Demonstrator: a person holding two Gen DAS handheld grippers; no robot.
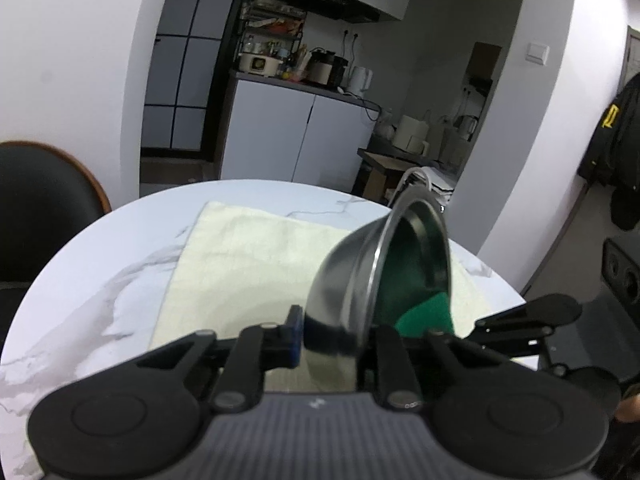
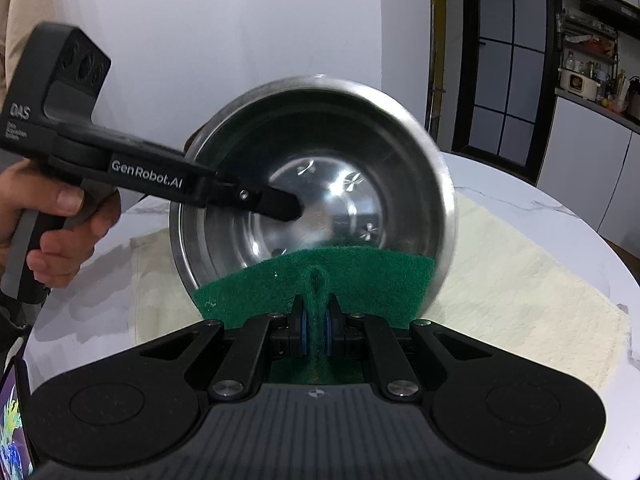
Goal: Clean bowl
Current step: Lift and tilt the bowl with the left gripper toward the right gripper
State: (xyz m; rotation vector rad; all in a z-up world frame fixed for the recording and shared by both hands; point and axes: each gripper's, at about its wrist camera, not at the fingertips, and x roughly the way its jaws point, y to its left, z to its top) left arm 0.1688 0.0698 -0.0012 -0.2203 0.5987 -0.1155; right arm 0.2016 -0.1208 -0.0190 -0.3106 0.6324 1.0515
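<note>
You hold the bowl (image 2: 316, 184) with your left tool (image 1: 332, 340), tipped on its side above the towel (image 1: 248, 256) that lies on the worktop (image 1: 100, 264), and its mouth faces your right tool (image 2: 316, 330). The left tool pinches the wall of the bowl: one finger (image 2: 276, 204) goes inside, and the other finger is on the outer side. The right tool is pressed together on the green pad (image 2: 320, 280), and the edge of the pad lies against the lower inner wall of the bowl. I judge that the step in hand is to scrub the inside. To do it well, keep the bowl steady with the left tool, because the metal is smooth and it can turn or slip in the pinch when you push hard. Push the pad flat to the wall, not only with its edge, and move it in circles from the rim down to the bottom. Turn the bowl a little at a time, so that the pad also reaches the part under the inner finger. Keep the bowl low over the towel, so that it falls softly if it slips
</note>
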